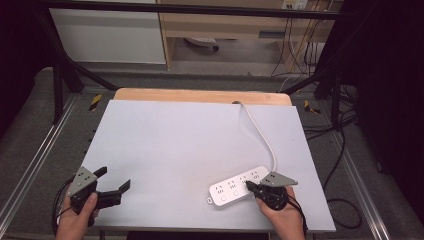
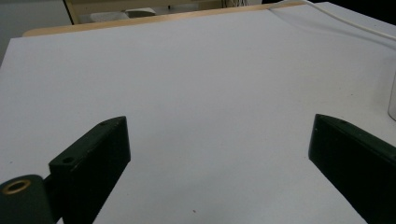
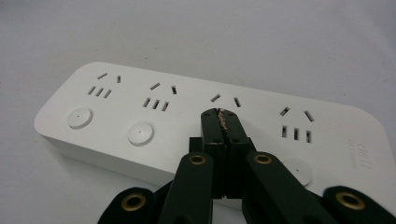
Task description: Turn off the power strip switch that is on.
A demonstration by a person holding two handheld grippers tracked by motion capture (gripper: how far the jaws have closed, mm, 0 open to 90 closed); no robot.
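Observation:
A white power strip [image 1: 237, 186] with several sockets and round buttons lies on the table's front right, its white cable [image 1: 263, 138] running to the back edge. My right gripper [image 1: 248, 185] is shut, with nothing between its jaws, and its tips rest on the top of the power strip [image 3: 140, 112] at the third socket from the left; the right gripper's [image 3: 219, 113] jaws are pressed together there. At the front left my left gripper [image 1: 115, 180] stands open over bare table, and in its own view the left gripper [image 2: 219, 140] holds nothing between its wide jaws.
The table top [image 1: 175, 145] is a pale grey sheet over a wooden board [image 1: 200, 96]. A black frame [image 1: 65, 70] and loose cables [image 1: 345, 150] surround the table. Wooden furniture stands behind. An edge of the power strip [image 2: 392, 100] shows at the right of the left gripper view.

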